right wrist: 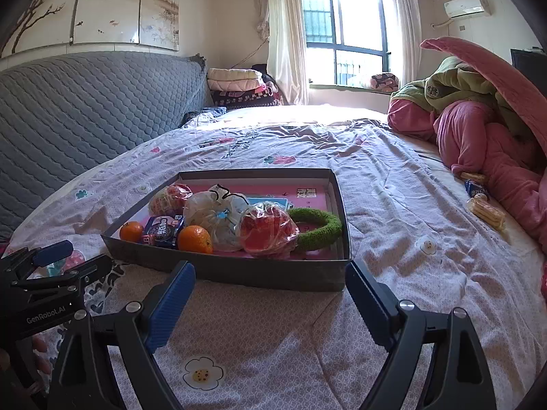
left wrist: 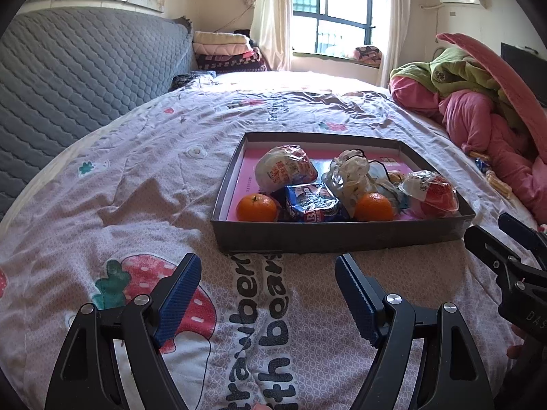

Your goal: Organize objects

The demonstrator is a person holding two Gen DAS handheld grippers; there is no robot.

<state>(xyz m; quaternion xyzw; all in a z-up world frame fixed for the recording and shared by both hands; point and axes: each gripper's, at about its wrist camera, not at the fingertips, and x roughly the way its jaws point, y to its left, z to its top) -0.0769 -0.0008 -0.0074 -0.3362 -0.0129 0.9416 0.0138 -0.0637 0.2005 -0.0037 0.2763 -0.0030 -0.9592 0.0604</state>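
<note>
Each black hand-held gripper (left wrist: 268,294) has ribbed blue finger pads (left wrist: 179,295) and silver screws.

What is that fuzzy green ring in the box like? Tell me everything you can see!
The fuzzy green ring looks soft, like plush or yarn, shaped like a donut with an open middle. It lies flat on the pink floor at the right end of the shallow grey cardboard box on the bed. A red snack in crinkly clear plastic wrap covers its left part and seems to touch it. Neither gripper touches it.
</note>
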